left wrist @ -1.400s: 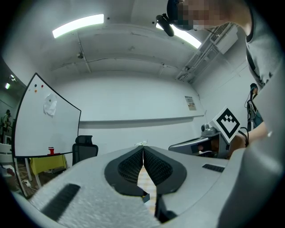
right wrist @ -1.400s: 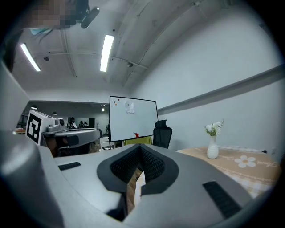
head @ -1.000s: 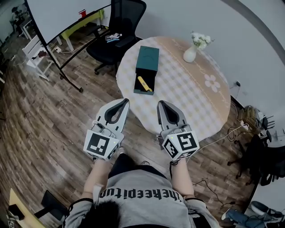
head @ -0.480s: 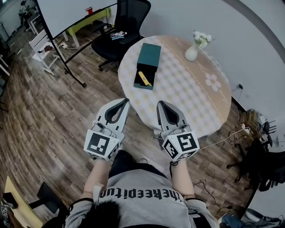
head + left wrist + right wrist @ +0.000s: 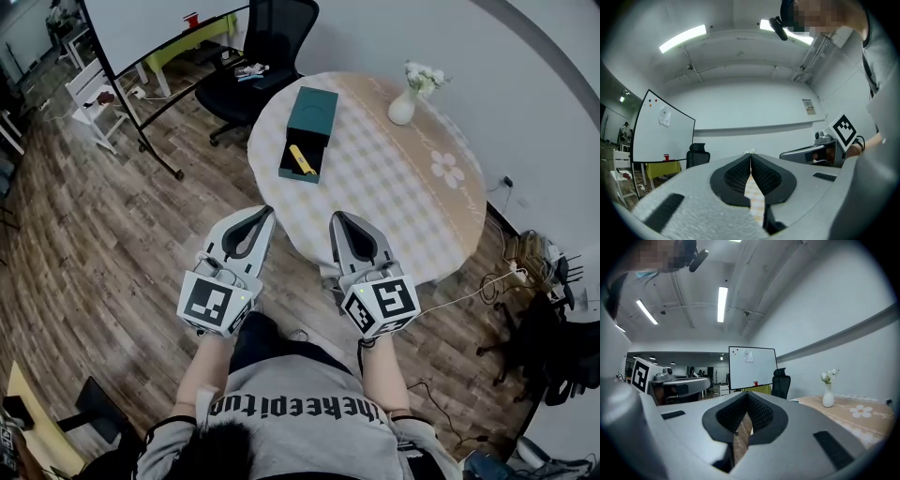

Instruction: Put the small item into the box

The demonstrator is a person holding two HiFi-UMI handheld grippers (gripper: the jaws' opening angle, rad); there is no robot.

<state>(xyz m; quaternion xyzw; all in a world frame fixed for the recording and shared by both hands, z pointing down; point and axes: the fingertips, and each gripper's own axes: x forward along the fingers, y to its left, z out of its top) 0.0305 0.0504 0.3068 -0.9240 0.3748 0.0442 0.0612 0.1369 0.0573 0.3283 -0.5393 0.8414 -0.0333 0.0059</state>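
I hold both tools side by side, a little apart, off the near edge of the round desk (image 5: 441,234) and above the wood-plank floor (image 5: 112,244). My left gripper (image 5: 262,213) has its jaws clenched: the ribbed black pads meet at the tips with nothing between them. My right gripper (image 5: 337,217) is the same, its pads pressed together and empty. Each tool is a smooth grey shell that narrows to a point, with a marker cube at its near end.

The desk wears a pale checked cloth edged with a tan band that carries a printed flower. The box (image 5: 306,157) lies open at the desk's far left, close to the rim. It is a teal rectangle with a dark lining, and its flat lid (image 5: 313,112) lies just beyond it. The small item (image 5: 300,159), a slim yellow stick, lies inside the dark tray at a slant.

A white rounded vase (image 5: 402,111) of pale flowers stands at the far side of the desk, well apart from the box to its right. A broad stretch of checked cloth runs between my jaws and the box. A black office chair (image 5: 262,56) stands on the floor beyond the desk's far left edge, near the box. A whiteboard (image 5: 141,28) on a dark frame stands farther left.
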